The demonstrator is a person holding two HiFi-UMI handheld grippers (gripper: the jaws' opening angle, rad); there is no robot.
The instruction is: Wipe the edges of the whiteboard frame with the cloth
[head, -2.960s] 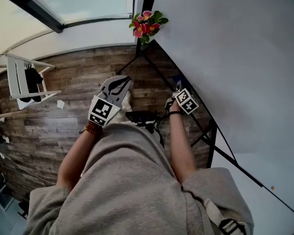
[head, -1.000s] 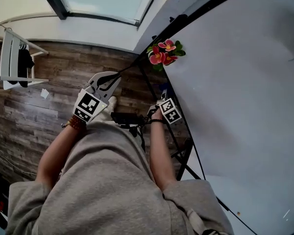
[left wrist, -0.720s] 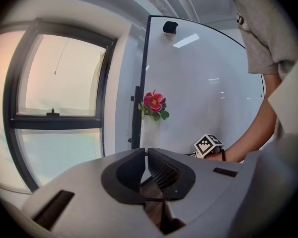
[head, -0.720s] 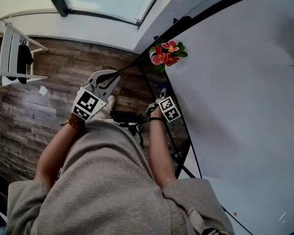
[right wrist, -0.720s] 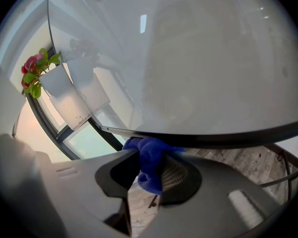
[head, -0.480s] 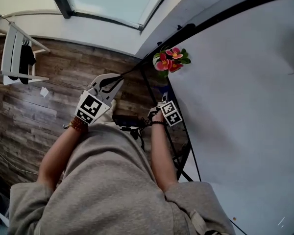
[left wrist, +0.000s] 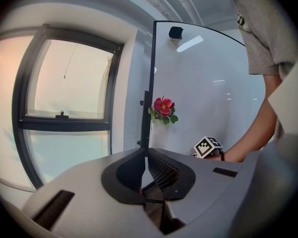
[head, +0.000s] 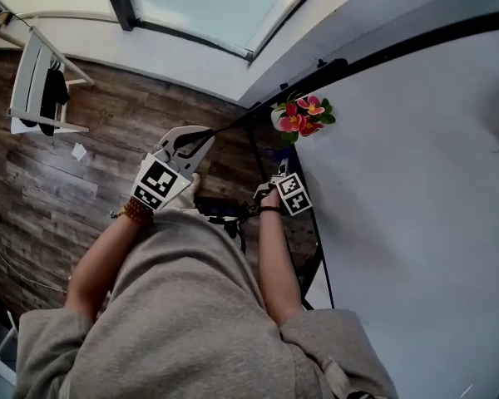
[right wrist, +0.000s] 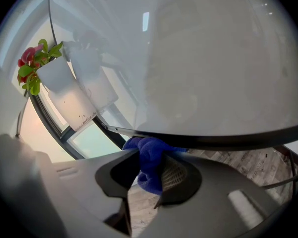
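- The right hand-held gripper (right wrist: 151,153) was clenched on the cloth (right wrist: 148,171). A wad stood proud of the jaw tips, likely so that fabric rather than plastic met the frame (right wrist: 223,142).
- The cloth was pressed against the frame's dark lower edge, close to its corner. Floor (right wrist: 253,157) showed beneath that edge.
- This gripper pointed up at the edge from just below, probably to keep the wad on the narrow strip and off the whiteboard (right wrist: 203,68) face.
- The left hand-held gripper (left wrist: 145,152) was clenched on nothing, its jaws together. It was held apart from the board and aimed toward the side edge, apparently idle while the right one worked.
- The cloth was deep blue and fluffy, bunched into soft folds, so it would likely squash to fit the edge. Whether it was damp could not be told.
- The frame was a thin black line round a pale, glossy board.
- Flowers (right wrist: 35,66) sat by the side edge, above the corner and well apart from the cloth.
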